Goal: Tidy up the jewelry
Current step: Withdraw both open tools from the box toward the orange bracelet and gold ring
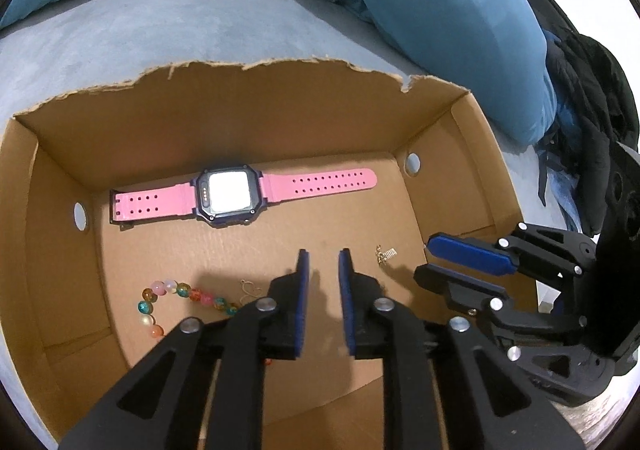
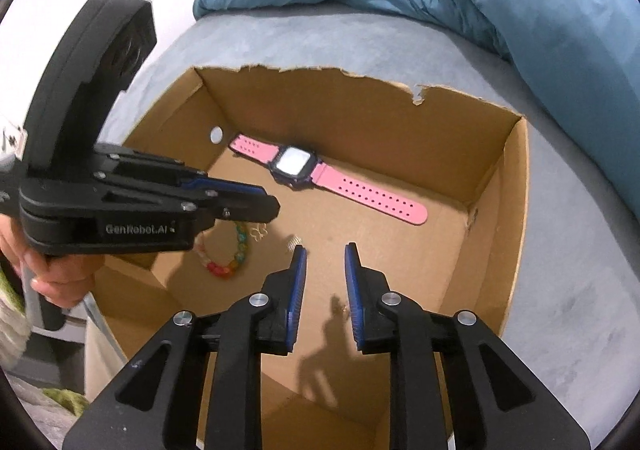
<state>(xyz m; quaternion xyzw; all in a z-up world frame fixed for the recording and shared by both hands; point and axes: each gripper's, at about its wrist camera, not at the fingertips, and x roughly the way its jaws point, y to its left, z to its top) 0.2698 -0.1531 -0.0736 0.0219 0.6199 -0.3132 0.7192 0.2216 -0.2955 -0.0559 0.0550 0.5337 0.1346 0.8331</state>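
Inside an open cardboard box (image 1: 240, 121) with a torn far wall, resting on a grey-blue upholstered surface (image 1: 160, 29):

- Pink watch (image 1: 240, 193), dark case, pale square face up, straps laid out flat; lies on the box floor along the far wall. In the right wrist view (image 2: 320, 173) it runs diagonally from the far left corner toward the middle.
- Beaded bracelet (image 1: 176, 300), round multicoloured beads, curled in an arc on the floor near the left wall; partly hidden behind the left gripper's finger.
- Thin gold wire piece (image 1: 250, 288), small, looped, just beside the bracelet; kind cannot be told.
- Small gold-and-silver piece (image 1: 386, 253), on the floor right of centre, between the two grippers; too small to identify.
- Left gripper (image 1: 324, 262), black with blue pads, pointing steeply down into the box; jaws slightly parted, nothing between them, bare cardboard showing through the gap.
- Right gripper (image 2: 325, 258), same make, also angled down into the box at the right side; jaws slightly parted, empty. A tiny gold speck (image 2: 343, 306) lies on the floor near its right finger.
- Hand (image 2: 52, 274), gripping the left gripper's handle, seen in the right wrist view.
- Teal padded bedding (image 1: 440, 9), heaped behind the box.
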